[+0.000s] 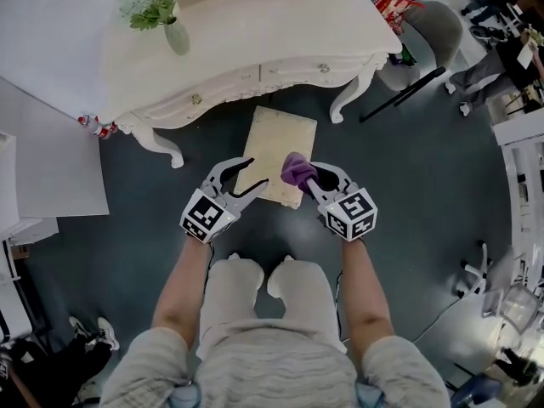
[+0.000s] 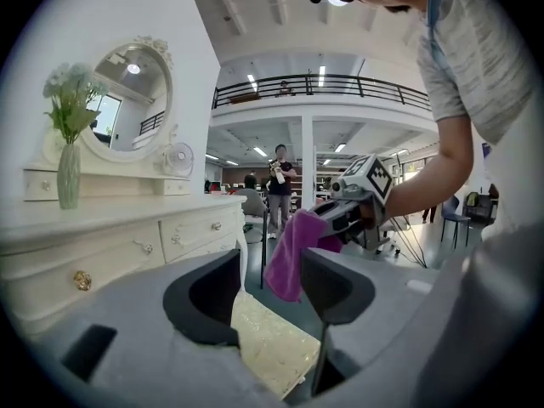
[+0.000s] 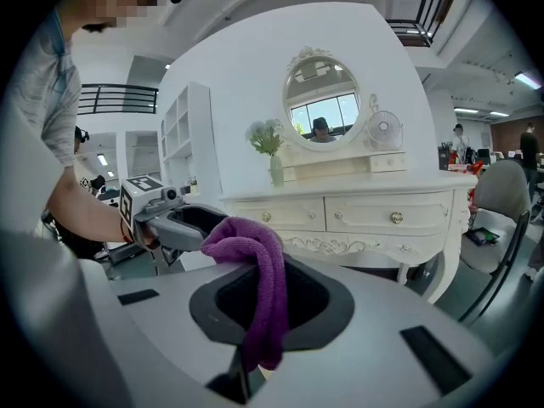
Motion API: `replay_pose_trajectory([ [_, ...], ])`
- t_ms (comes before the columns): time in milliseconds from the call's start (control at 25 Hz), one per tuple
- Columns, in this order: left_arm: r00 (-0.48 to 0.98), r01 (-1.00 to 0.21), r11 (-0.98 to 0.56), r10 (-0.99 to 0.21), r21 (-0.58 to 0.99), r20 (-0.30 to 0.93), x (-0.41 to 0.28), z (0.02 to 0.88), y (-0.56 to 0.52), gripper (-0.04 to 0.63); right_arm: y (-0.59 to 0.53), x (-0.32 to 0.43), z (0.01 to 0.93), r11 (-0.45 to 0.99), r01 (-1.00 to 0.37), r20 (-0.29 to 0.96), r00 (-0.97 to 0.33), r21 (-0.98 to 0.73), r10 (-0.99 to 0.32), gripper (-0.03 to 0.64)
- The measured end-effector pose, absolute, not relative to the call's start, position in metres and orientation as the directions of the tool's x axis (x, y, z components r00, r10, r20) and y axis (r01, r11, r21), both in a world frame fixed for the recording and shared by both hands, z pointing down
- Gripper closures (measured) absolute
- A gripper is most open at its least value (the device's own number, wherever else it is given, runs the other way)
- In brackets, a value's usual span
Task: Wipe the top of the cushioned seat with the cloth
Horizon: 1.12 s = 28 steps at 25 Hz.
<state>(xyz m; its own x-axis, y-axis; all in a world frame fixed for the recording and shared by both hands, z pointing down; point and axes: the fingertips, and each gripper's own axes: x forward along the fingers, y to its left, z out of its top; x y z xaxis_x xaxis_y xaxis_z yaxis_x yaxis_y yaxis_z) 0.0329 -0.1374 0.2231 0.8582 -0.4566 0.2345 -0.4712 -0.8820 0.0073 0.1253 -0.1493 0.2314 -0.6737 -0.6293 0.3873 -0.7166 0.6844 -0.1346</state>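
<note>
Left gripper (image 1: 255, 173) sits at centre left of the head view, its marker cube toward the person. Its jaws stand apart and grip nothing, with the tips over the near left edge of the cushioned seat (image 1: 276, 143). In the left gripper view, the gap between the left gripper's (image 2: 270, 291) jaws frames the pale, patterned cushion (image 2: 272, 347) below.

The seat is a cream rectangle on the dark floor (image 1: 153, 228), directly in front of the person's feet. Its far end reaches the front of a white dressing table (image 1: 255, 49).

To the right, the right gripper (image 1: 308, 179) is clenched on a purple cloth (image 1: 297, 168), bunched over the seat's near right corner. The right gripper view shows the cloth (image 3: 259, 262) pinched between the closed jaws and draped over them. From the left gripper view, the cloth (image 2: 289, 257) hangs just above the cushion.

On the dressing table's left end stands a vase of pale flowers (image 1: 174, 32). A grey chair (image 1: 433, 28) stands at the table's right.
</note>
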Motion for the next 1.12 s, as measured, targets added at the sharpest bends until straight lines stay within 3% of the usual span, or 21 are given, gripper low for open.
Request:
replay_pose_trajectory([
  [280, 0.853, -0.477, -0.878, -0.470, -0.026, 0.227, 0.032, 0.305, -0.175, 0.380, -0.194, 0.138, 0.304, 0.649, -0.757, 0.344, -0.629, -0.069, -0.697, 0.578],
  [520, 0.838, -0.511, -0.854, -0.520, -0.095, 0.167, 0.027, 0.357, -0.215, 0.380, -0.243, 0.166, 0.357, 0.582, -0.800, 0.304, -0.523, 0.148, -0.796, 0.578],
  [1120, 0.839, -0.512, -0.847, -0.529, -0.145, 0.127, 0.045, 0.465, -0.245, 0.382, -0.306, 0.179, 0.427, 0.374, -0.831, 0.086, -0.373, 0.412, -0.924, 0.578],
])
